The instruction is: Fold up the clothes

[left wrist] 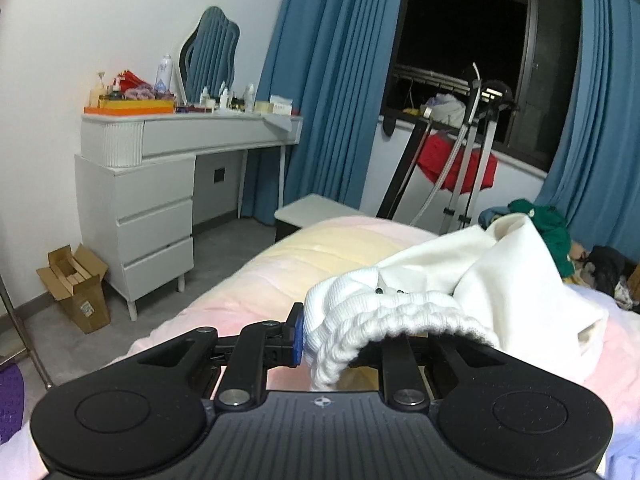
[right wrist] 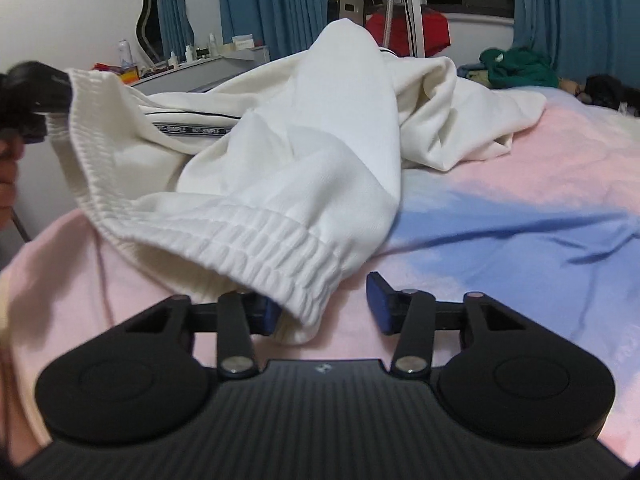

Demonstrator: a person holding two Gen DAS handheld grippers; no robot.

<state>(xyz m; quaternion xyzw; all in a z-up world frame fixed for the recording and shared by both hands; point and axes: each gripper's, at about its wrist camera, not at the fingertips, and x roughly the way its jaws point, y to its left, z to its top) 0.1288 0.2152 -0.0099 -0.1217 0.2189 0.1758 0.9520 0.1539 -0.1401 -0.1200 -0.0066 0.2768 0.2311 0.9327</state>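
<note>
White garment (right wrist: pixel 320 128) is lying crumpled on the bed (right wrist: pixel 520 220), which is wearing a pink-to-blue gradient cover. Fabric is looking like thick knit/fleece, with a ribbed elastic band (right wrist: pixel 280 248) running along the near edge and sagging between the two grippers. Thin dark piping and a woven tape are showing on an inner fold; tape is reading "NOT-SIMPLE", repeated, the rest too small to read.

Left gripper (left wrist: pixel 340 340): jaws are sitting narrow, clamping the bunched ribbed band, which is draping over the right finger and hiding it. In the right wrist view this gripper is showing at far left, holding that end of the band up off the bed.

Right gripper (right wrist: pixel 324 308): jaws are standing partly apart with the band's other corner between them. Cloth is lying against the left pad; the right pad is standing clear of it, so no grip.

Green clothes (right wrist: pixel 520 66) are sitting far back on the bed. Desk (left wrist: pixel 192 128) with bottles is standing by the wall; labels unreadable.
</note>
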